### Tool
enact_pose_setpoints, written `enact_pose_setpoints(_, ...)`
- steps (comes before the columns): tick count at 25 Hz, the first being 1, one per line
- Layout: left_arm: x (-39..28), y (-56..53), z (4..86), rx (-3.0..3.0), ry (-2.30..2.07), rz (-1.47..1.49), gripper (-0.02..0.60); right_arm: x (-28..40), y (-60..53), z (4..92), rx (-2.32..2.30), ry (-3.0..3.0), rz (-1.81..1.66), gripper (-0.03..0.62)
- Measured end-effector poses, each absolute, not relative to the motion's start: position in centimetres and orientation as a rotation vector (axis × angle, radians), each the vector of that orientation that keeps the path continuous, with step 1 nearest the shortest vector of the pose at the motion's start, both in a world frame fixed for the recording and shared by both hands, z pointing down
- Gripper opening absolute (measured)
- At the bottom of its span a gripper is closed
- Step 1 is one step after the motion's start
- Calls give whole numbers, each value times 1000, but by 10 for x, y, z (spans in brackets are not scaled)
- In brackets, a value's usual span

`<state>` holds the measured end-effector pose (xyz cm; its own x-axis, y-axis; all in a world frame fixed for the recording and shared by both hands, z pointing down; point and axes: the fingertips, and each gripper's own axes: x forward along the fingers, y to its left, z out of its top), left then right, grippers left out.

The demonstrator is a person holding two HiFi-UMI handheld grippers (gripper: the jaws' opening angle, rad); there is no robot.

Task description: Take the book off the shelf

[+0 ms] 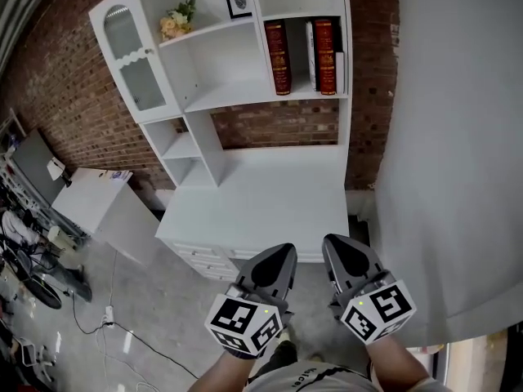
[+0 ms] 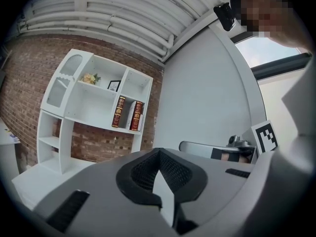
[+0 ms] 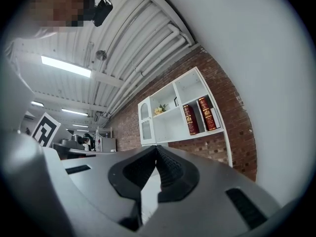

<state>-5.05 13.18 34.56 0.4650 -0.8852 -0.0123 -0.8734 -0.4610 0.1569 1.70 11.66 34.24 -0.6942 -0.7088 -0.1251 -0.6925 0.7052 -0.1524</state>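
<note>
A red brick wall [image 1: 73, 80] ran behind a white shelf unit [image 1: 204, 96]; the unit stood on a white desk [image 1: 261, 211] with drawers [image 1: 204, 260] under its front edge; an arched glass door [image 1: 135, 68] closed the unit's upper left bay; a plain grey wall [image 1: 458, 137] rose at the right, meeting the brick in a corner; the floor [image 1: 155, 309] was grey concrete; a low white cabinet [image 1: 94, 194] stood left of the desk; overhead, a ribbed white ceiling [image 3: 128, 38] carried a lit strip light [image 3: 65, 66]; a window [image 2: 269, 51] showed daylight.
</note>
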Motion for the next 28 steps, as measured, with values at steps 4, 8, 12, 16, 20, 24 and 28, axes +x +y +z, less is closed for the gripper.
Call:
enact_pose_setpoints(4, -67, 102, 345, 2592, -1535, -155, 11, -1, 90, 342, -1155, 2739, -130, 17)
enact_pose_setpoints(8, -91, 66, 346, 2603, -1510, -166, 11, -26, 56, 343, -1175, 2741, -128, 17)
enact_pose_setpoints(12, -120, 26, 344, 2613, -1497, -171, 11, -53, 18, 340, -1204, 2732, -120, 16)
enact_pose_setpoints(16, -148, -12, 342, 2639, -1471, -169, 11, -78, -18, 339, -1256, 2713, -116, 16)
enact_pose_setpoints(20, -162, -47, 343, 2662, -1433, -174, 11, -91, -48, 345, -1323, 2693, -111, 17)
enact_pose_setpoints(24, -161, -71, 344, 2682, -1372, -186, 11, -84, -75, 343, -1394, 2655, -106, 17)
enact_pose_setpoints(28, -153, -98, 345, 2685, -1343, -187, 11, -71, -105, 335, -1436, 2621, -88, 17)
